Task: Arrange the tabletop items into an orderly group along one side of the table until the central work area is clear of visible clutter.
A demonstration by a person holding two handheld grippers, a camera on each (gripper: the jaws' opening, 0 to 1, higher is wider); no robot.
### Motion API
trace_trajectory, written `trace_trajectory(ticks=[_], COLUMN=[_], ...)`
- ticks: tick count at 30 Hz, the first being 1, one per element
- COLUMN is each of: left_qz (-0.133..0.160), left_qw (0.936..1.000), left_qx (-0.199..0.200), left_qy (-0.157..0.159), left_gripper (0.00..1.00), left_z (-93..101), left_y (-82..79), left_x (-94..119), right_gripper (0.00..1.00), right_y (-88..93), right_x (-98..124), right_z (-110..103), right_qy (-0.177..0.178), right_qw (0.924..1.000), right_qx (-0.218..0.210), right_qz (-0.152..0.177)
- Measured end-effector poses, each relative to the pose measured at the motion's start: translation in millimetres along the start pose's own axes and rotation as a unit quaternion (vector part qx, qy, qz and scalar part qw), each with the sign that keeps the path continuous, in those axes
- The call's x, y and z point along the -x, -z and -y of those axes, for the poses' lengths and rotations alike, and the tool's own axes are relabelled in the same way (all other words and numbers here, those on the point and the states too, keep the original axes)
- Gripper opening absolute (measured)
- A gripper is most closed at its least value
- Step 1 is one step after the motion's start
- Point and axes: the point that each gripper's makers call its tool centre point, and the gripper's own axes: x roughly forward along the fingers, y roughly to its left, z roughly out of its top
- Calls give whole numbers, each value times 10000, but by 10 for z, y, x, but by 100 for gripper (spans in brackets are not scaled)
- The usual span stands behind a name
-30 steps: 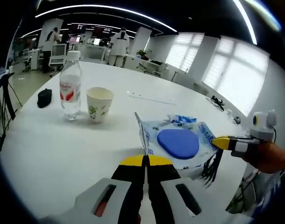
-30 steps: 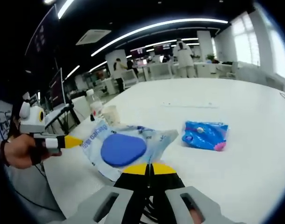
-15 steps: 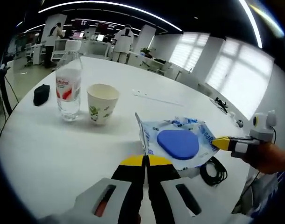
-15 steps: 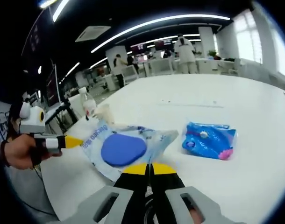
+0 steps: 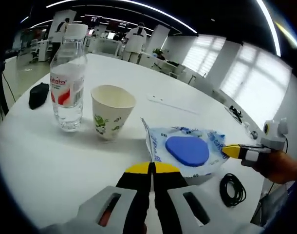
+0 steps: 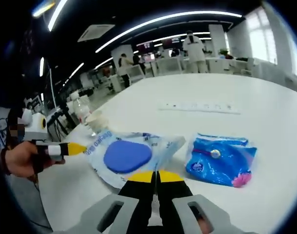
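In the left gripper view, going from left to right, a small black object (image 5: 38, 95) lies near the far left edge of the white counter (image 5: 56, 151), then a clear water bottle (image 5: 67, 80) with a red and white label stands upright, and just beside it stands a paper cup (image 5: 112, 111), open and upright. Further back a thin white strip (image 5: 165, 103) lies flat on the counter. The left gripper (image 5: 151, 168) has its fingers closed on one corner of a clear plastic bag (image 5: 185, 151) with blue print, which holds a flat blue oval item (image 5: 187, 149). The bag is stretched between the two grippers, since the right gripper (image 5: 230, 150), held by a hand (image 5: 277, 165), comes in from the right and pinches the opposite corner with its yellow tip. Near the lower right a coiled black cable (image 5: 232, 189) rests on the counter, close to the bag but apart from it. In the right gripper view, the left gripper (image 6: 76, 148) enters from the left and holds the bag (image 6: 131, 156) at its left corner, while the right gripper (image 6: 156, 175) has its fingers closed on the near edge of the bag. To the right of the bag, near but not touching it, lies a blue packet (image 6: 220, 160) with some pink at one end.
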Motion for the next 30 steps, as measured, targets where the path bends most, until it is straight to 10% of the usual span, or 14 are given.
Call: trace_trajectory(ticks=[30], left_qz=[83], left_qw=[9974], left_qx=[665], left_qy=[-273], left_gripper=[0], left_z=[-264], left_y=[-114], left_x=[-436], right_gripper=[0], right_y=[-81], right_x=[-622], right_z=[316], right_qy=[257], right_qw=[9976], right_qx=[-630], right_qz=[-121])
